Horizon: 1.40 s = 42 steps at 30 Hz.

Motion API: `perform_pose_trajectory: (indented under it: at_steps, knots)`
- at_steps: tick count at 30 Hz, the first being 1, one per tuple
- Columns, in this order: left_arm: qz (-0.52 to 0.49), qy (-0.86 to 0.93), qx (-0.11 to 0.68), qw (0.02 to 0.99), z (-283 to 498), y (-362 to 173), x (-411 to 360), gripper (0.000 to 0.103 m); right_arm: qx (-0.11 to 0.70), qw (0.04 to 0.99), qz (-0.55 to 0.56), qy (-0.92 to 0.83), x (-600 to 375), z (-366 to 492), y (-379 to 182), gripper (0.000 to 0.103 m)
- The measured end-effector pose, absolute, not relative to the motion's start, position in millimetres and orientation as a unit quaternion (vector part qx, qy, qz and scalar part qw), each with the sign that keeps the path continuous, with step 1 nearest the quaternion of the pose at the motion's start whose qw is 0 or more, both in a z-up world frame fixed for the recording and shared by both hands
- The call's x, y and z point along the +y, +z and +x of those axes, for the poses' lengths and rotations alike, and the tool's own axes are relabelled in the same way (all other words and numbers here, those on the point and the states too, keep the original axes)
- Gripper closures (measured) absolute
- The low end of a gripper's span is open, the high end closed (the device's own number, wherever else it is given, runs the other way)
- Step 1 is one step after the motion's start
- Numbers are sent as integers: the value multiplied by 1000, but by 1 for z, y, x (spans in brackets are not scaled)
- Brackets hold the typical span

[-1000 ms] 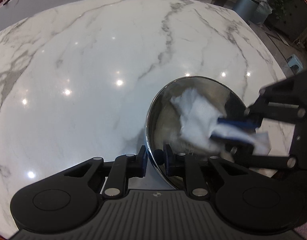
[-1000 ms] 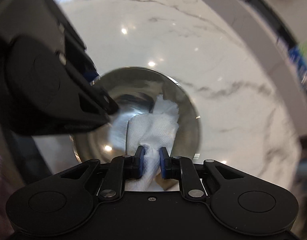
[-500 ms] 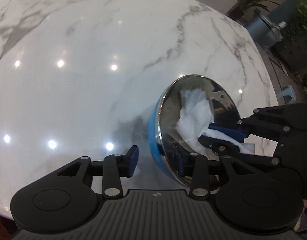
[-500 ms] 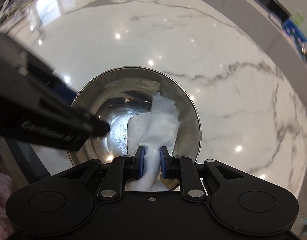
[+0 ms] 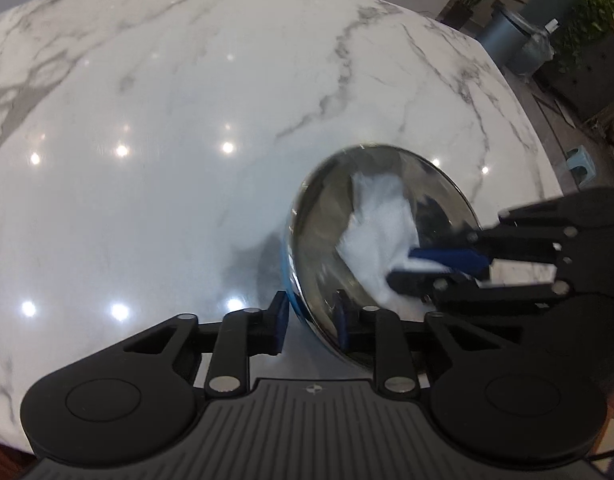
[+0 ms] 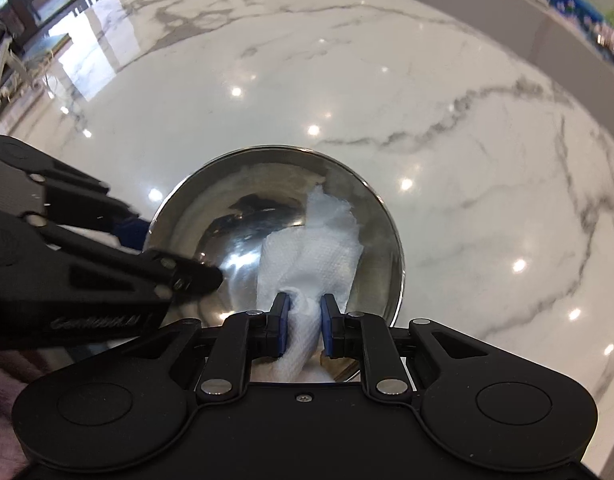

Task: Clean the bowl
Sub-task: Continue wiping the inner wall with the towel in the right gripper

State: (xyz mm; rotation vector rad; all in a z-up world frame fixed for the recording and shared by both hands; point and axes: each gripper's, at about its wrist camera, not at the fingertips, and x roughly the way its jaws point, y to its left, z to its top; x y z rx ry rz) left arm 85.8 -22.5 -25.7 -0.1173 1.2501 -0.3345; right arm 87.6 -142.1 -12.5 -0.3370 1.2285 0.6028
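Observation:
A shiny steel bowl (image 5: 327,220) with a blue outer wall rests tilted on the white marble table (image 5: 187,120). My left gripper (image 5: 310,322) straddles the bowl's near rim, one finger outside and one inside, with a small gap at the outer pad. My right gripper (image 6: 303,326) is shut on a white paper towel (image 6: 311,248) that lies pressed against the inside of the bowl (image 6: 227,216). In the left wrist view the towel (image 5: 377,232) and the right gripper (image 5: 439,268) show inside the bowl from the right.
The table's right edge (image 5: 547,168) drops to a floor with a grey bin (image 5: 511,40), plants and a small stool (image 5: 583,160). The left gripper's body (image 6: 67,264) sits at the bowl's left in the right wrist view.
My left gripper's jaws have loosened from a tight pinch on the rim. The bowl has tilted up, showing its blue wall. The towel has shifted a little inside the bowl.

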Motion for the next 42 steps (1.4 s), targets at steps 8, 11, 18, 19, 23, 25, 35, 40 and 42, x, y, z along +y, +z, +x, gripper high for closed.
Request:
perform_pose_trajectory:
  at_steps: [8,11,18,19,23,25,35,40,42]
  knots:
    - [-31,-165,583,795,92,-25,-26,93,567,736,-175,325,-132,75,-15,83]
    - [-28,-167,582,795,91,-24,-25,93,557,731,-214,330,-128,69,-14,83]
    - [-22,-169,577,799,89,-23,-25,92,509,754,-286,299,-121,52,-15,88]
    - [-21,-168,577,799,89,-23,-25,92,500,762,-295,287,-121,50,-15,89]
    - [-28,-169,578,798,88,-22,-23,91,480,781,-306,257,-124,49,-14,89]
    - [-31,-165,578,799,89,-23,-22,89,484,781,-299,257,-125,50,-14,89]
    - [-147,-164,610,761,77,-29,-9,62,511,791,-216,259,-133,66,-17,89]
    - [-124,-155,609,768,75,-27,-14,80,507,794,-213,260,-134,63,-18,89]
    - [-106,-151,605,774,74,-27,-15,81,507,794,-211,262,-134,64,-18,89]
